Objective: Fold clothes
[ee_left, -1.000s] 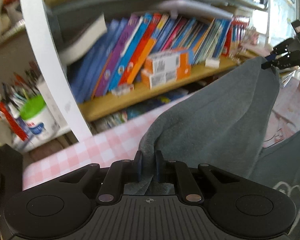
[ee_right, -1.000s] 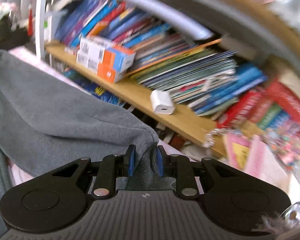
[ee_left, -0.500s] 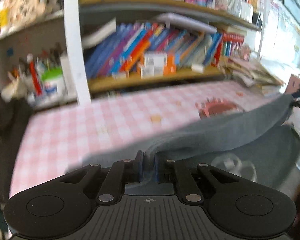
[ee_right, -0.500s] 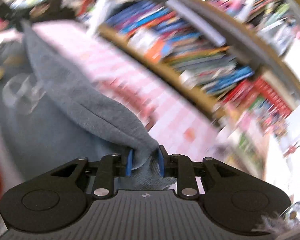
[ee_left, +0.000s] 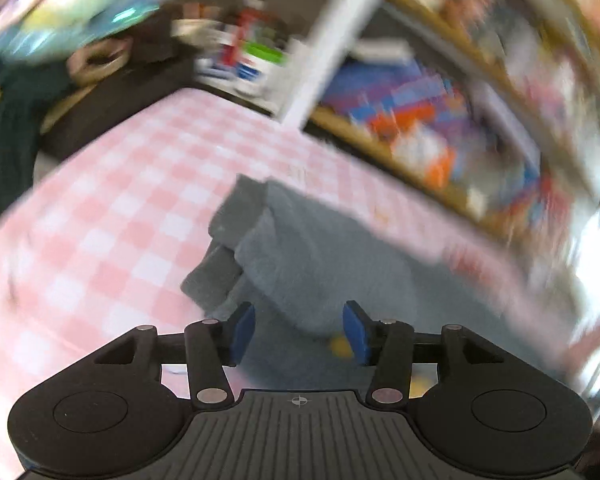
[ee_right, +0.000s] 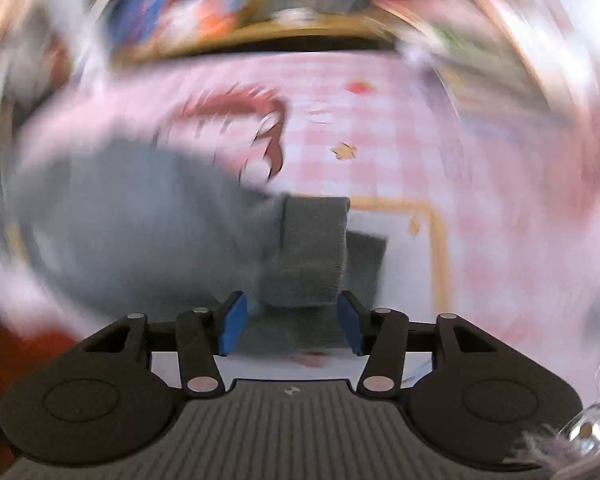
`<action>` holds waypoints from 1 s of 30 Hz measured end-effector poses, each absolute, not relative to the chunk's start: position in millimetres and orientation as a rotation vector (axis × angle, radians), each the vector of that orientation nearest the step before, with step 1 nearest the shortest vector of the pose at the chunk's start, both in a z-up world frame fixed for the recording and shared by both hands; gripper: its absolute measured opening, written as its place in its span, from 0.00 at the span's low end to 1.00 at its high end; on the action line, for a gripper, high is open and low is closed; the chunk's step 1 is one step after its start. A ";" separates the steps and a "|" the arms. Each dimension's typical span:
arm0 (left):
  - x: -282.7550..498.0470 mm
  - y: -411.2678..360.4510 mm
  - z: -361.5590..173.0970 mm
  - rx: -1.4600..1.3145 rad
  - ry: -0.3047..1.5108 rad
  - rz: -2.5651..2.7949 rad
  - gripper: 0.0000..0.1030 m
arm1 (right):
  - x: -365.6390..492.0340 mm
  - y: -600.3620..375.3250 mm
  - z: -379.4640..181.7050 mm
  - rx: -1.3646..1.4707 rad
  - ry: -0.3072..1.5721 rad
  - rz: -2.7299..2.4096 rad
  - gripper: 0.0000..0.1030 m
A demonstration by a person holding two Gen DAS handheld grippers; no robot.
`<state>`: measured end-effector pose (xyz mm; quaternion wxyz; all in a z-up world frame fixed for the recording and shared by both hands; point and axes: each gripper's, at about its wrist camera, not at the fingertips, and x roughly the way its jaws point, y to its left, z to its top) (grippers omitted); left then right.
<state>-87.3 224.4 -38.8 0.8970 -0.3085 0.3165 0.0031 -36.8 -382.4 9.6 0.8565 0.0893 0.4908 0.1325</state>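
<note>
1. The left gripper [ee_left: 299, 332] has its two blue fingers [ee_left: 242, 333] spread wide apart. They hold nothing.
2. The right gripper [ee_right: 291, 324] also has its blue fingers [ee_right: 231, 322] spread wide. They hold nothing too.
3. The grey garment [ee_left: 332, 256] lies flat on the table with the pink and white checked cloth [ee_left: 112, 216].
4. In the left wrist view, the grey garment is doubled over. One layer lies on top of another.
5. A thick ribbed cuff [ee_left: 216, 276] sticks out at the left end of the garment. It sits just in front of the left gripper's left finger.
6. A bit of yellow [ee_left: 340, 346] shows on the cloth close to the left gripper's right finger. It is too blurry to say what it is.
7. In the right wrist view, the grey garment [ee_right: 140, 232] fills the left and middle of the picture. Its ribbed cuff [ee_right: 312, 248] lies folded over, between the two spread fingers and a little farther out.
8. Under that cuff is a white patch with a yellow border [ee_right: 440, 248] on the table cover.
9. A red and brown drawing [ee_right: 256, 120] is printed on the cover behind the garment.
10. A wooden shelf of bright books [ee_left: 412, 120] runs along the far edge of the table. A white post [ee_left: 332, 40] stands at that edge.
11. Both pictures are very blurry, so small things are hard to make out.
</note>
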 end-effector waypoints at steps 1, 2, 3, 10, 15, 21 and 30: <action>-91.3 230.4 -40.1 -0.711 0.630 0.034 0.47 | -32.6 -393.6 8.9 0.372 1.042 0.260 0.51; -89.1 232.4 -44.3 -0.762 0.628 0.059 0.47 | -30.9 -395.8 3.6 0.476 1.047 0.248 0.51; -86.2 233.9 -48.9 -0.810 0.628 0.083 0.46 | -29.3 -398.1 -1.7 0.581 1.051 0.235 0.51; -70.1 236.1 -75.4 -1.000 0.659 0.208 0.45 | -17.6 -401.8 -37.4 1.004 1.060 0.078 0.52; -62.7 234.8 -86.5 -1.069 0.676 0.266 0.43 | -20.5 -410.4 -42.8 1.099 1.064 -0.015 0.45; -57.9 234.2 -87.9 -1.078 0.674 0.278 0.43 | -33.7 -428.8 -34.9 1.094 1.076 -0.051 0.47; -59.1 238.3 -87.3 -1.099 0.659 0.284 0.04 | -18.4 -410.7 -55.2 1.092 1.121 -0.047 0.26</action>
